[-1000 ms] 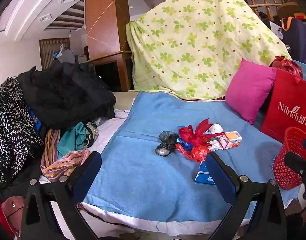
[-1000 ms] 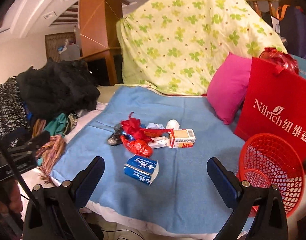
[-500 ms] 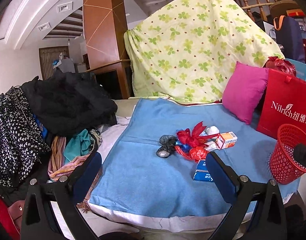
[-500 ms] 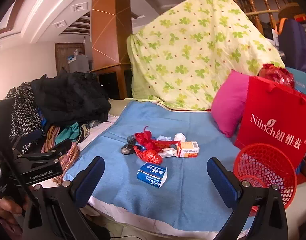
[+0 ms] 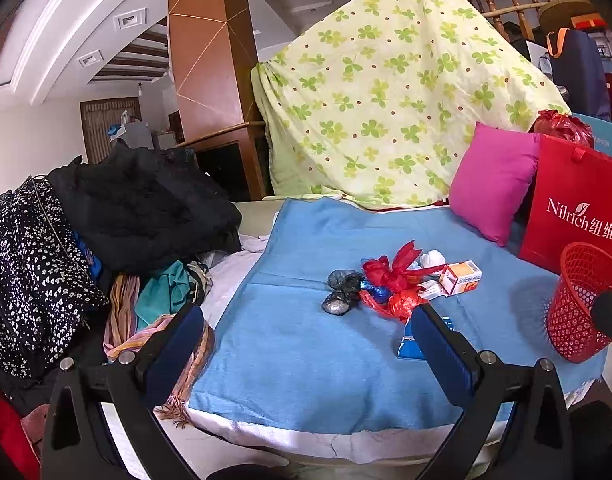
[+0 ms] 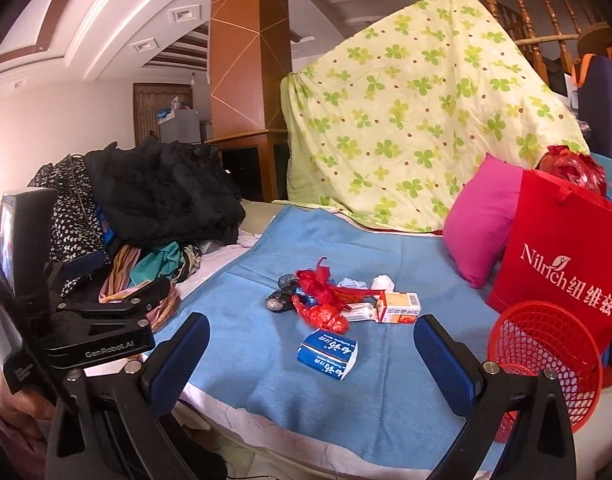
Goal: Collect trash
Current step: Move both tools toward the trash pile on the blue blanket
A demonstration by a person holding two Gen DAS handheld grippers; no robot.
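Observation:
A pile of trash lies mid-way on a blue blanket: red plastic wrappers, a crumpled grey bag, white tissue balls, an orange-and-white carton and a blue-and-white box. A red mesh basket stands at the blanket's right edge. My left gripper is open and empty, held back from the pile. My right gripper is open and empty, in front of the blue box. The left gripper's body shows in the right wrist view.
A heap of dark and patterned clothes lies left of the blanket. A pink cushion, a red paper bag and a clover-print sheet over furniture stand behind. The bed's white front edge is near.
Both grippers have pulled back and risen from the bed, so the pile and basket look smaller and lower. The left gripper's body has come into the right wrist view. Nothing was taken.

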